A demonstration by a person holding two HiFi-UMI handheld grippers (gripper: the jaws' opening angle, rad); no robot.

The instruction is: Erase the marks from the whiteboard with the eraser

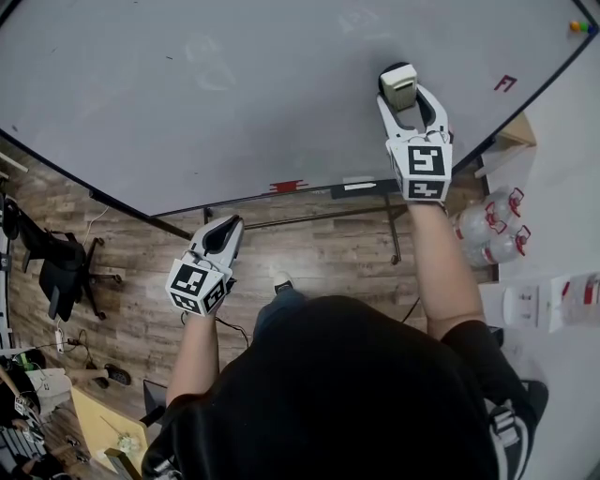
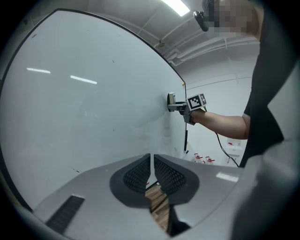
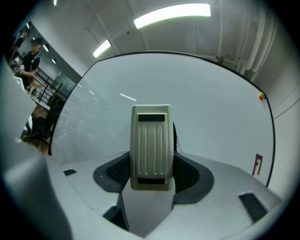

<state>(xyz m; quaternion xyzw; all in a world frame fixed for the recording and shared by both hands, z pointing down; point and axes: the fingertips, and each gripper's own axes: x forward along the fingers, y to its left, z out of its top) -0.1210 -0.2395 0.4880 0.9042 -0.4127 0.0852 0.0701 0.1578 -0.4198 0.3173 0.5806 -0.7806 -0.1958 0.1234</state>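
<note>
A large whiteboard (image 1: 234, 103) fills the upper head view. My right gripper (image 1: 401, 86) is shut on a cream ribbed eraser (image 1: 400, 86) and holds it against the board's right part. In the right gripper view the eraser (image 3: 151, 146) stands upright between the jaws, and a thin dark mark (image 3: 176, 138) peeks out at its right edge. A red mark (image 1: 504, 83) sits near the board's right edge, also visible as the red mark (image 3: 257, 164). My left gripper (image 1: 225, 232) hangs below the board's lower edge, shut with nothing in it; its pads (image 2: 139, 174) nearly touch.
Two coloured magnets (image 1: 581, 26) sit at the board's top right corner. Below the board are a wooden floor (image 1: 319, 253), a black office chair (image 1: 58, 262), water jugs (image 1: 492, 230) and the board's stand (image 1: 392, 225). A person (image 3: 29, 56) stands far off at the left.
</note>
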